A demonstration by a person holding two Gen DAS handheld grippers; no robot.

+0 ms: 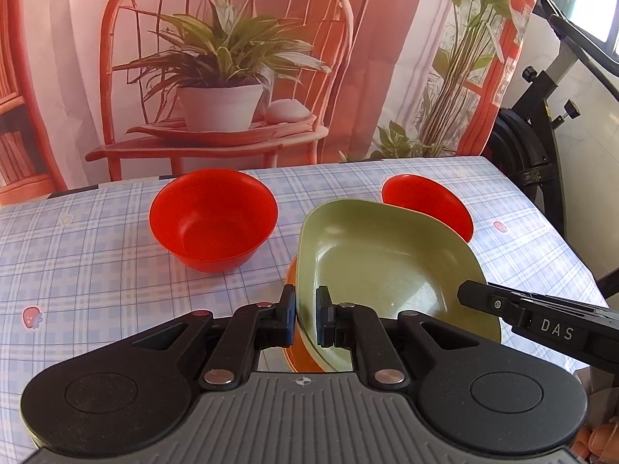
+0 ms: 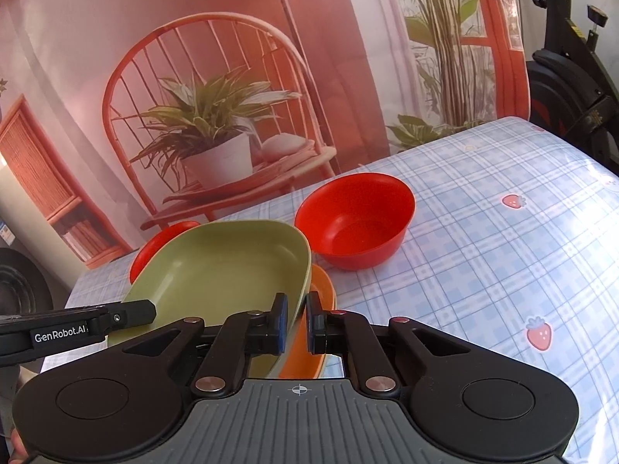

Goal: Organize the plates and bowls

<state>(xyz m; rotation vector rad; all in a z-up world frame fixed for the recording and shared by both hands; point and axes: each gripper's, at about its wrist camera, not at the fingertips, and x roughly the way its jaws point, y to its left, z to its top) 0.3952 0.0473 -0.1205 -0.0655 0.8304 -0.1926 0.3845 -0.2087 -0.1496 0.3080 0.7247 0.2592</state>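
Both tools grip the green plate: left tool and right tool each pinch opposite rims. Plate hangs tilted over the orange plate, mid-worktop. Stacking step; next, level and lower. Red bowls wait near the far edge.

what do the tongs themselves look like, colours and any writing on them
Both tongs, left and right, are matte black linkages with silver rivets, round black discs and a ribbed grey base bearing a crosshair mark. White lettering reads DAS on the right, GenRobot.AI on the left.
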